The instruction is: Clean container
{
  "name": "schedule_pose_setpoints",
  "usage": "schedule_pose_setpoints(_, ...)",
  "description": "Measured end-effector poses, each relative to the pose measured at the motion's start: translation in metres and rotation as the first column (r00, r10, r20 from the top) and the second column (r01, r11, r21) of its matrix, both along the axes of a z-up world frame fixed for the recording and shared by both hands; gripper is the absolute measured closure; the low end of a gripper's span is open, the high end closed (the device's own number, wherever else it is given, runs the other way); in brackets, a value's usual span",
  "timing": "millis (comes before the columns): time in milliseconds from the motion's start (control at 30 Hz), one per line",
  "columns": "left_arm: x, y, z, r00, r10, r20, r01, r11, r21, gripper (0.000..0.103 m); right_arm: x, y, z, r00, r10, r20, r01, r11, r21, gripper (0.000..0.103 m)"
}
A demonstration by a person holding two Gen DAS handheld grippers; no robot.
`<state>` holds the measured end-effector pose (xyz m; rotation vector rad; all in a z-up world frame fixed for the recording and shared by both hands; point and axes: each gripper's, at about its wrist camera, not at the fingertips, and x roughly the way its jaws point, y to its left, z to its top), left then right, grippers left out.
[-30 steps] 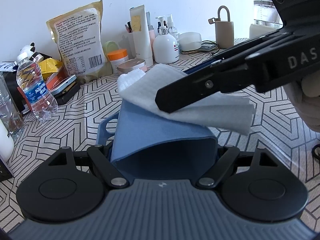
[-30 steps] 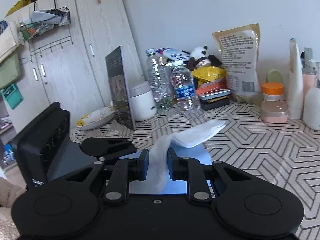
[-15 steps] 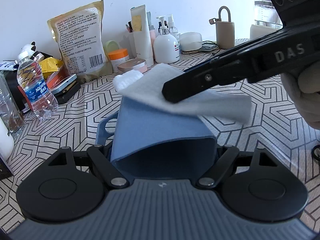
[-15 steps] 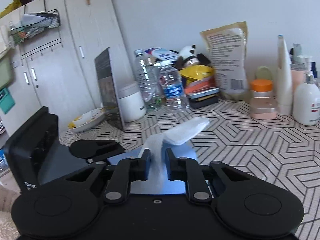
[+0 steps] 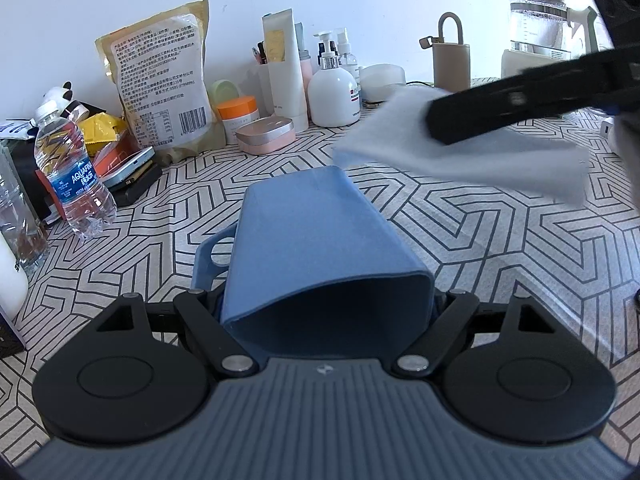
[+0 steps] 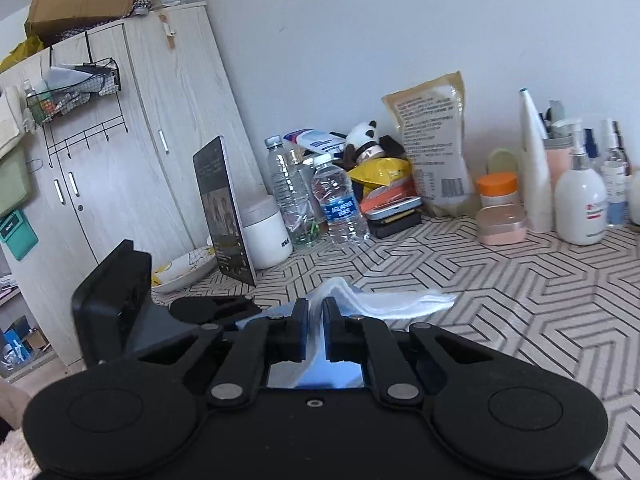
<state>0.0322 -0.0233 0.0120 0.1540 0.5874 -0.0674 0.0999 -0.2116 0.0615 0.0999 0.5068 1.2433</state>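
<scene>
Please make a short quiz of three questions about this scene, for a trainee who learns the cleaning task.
1. True or false: the white wipe is resting on the blue container.
2. Which gripper holds the container? A) left B) right
3. Fill in: the right gripper has its jaws shut on the ____.

Key: 1. False, it is lifted clear. 2. A, the left gripper. 3. Wipe.

Blue container point(image 5: 320, 256): squarish tapered plastic cup with side handle, lying tilted, open mouth toward the left wrist camera, base pointing away over the patterned table. White wipe point(image 5: 460, 152): thin, crumpled, blurred, up right of the base, apart from it.
</scene>
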Motion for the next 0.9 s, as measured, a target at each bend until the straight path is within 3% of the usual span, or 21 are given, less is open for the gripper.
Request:
schedule_pose_setpoints(267, 0.000, 0.001, 0.000, 1.000, 0.000, 0.000, 0.000, 1.000, 0.001, 0.021, -0.010, -0.007, 0.010, 0.994, 0.094, -0.051, -0.092, 0.995, 0.028, 0.093)
schedule_pose_setpoints(367, 0.000, 0.001, 0.000, 1.000, 0.000, 0.000, 0.000, 1.000, 0.000, 0.021, -0.015, 0.010, 0.012, 0.998, 0.064, 0.008, -0.063, 0.993, -0.104, 0.092)
schedule_pose_setpoints(533, 0.000, 0.001, 0.000, 1.000, -0.002, 0.000, 0.002, 1.000, -0.003, 0.021, -0.014, 0.027, 0.005, 0.995, 0.082, 0.051, -0.061, 0.943, -0.326, 0.084)
schedule_pose_setpoints(600, 0.000, 0.001, 0.000, 1.000, -0.004, -0.001, 0.004, 1.000, -0.008, 0.021, -0.017, 0.029, 0.003, 0.992, 0.107, 0.069, -0.072, 0.917, -0.393, 0.068)
schedule_pose_setpoints(700, 0.000, 0.000, 0.000, 1.000, -0.004, -0.001, 0.004, 1.000, -0.005, 0.021, -0.023, 0.031, 0.004, 0.981, 0.164, 0.101, -0.096, 0.872, -0.480, 0.054)
schedule_pose_setpoints(800, -0.001, -0.001, 0.000, 1.000, -0.004, -0.001, 0.004, 1.000, -0.004, 0.021, -0.027, 0.038, 0.003, 0.966, 0.229, 0.123, -0.126, 0.828, -0.547, 0.043)
schedule_pose_setpoints(900, -0.001, -0.002, -0.001, 1.000, -0.004, -0.001, 0.004, 1.000, -0.005, 0.021, -0.026, 0.047, -0.006, 0.959, 0.258, 0.114, -0.139, 0.786, -0.602, 0.040)
